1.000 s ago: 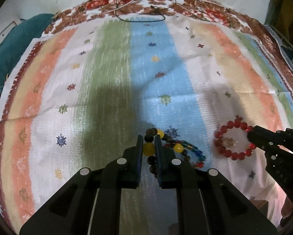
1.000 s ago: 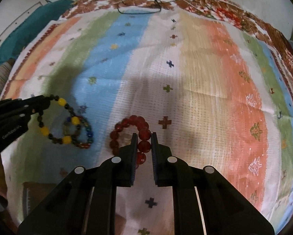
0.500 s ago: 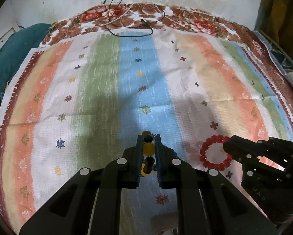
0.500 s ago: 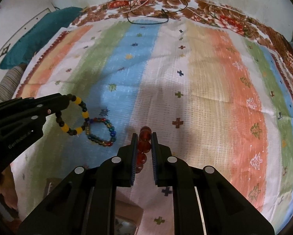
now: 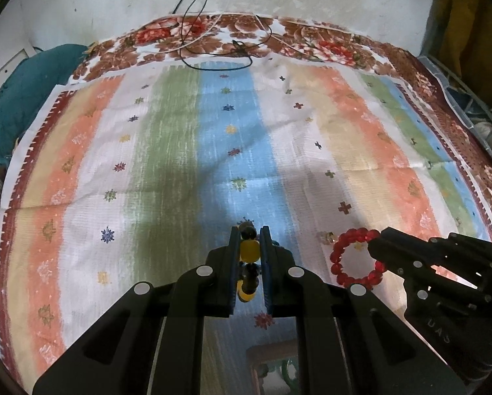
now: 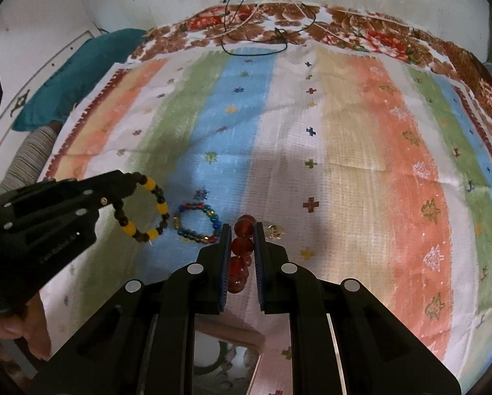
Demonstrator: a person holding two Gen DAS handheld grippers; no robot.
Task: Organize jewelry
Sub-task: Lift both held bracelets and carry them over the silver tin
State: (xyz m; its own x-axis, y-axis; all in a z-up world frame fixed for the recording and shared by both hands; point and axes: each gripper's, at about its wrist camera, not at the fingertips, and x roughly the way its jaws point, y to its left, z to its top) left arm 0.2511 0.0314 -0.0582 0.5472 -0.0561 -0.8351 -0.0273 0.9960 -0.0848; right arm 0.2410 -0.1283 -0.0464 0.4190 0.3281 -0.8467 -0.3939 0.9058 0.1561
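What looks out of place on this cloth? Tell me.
A loose black cable sprawls across the far floral edge of the striped cloth, among no jewelry. A small gold piece lies alone beside the multicolored bracelet.

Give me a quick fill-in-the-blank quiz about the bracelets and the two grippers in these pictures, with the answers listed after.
1. The left gripper is shut on the ____ and dark bead bracelet.
2. The right gripper is shut on the ____ bead bracelet.
3. The multicoloured bracelet lies on the cloth, held by ____ gripper.
4. That loose bracelet rests mostly on the cloth's ____ stripe.

Missing words: yellow; red; neither; blue
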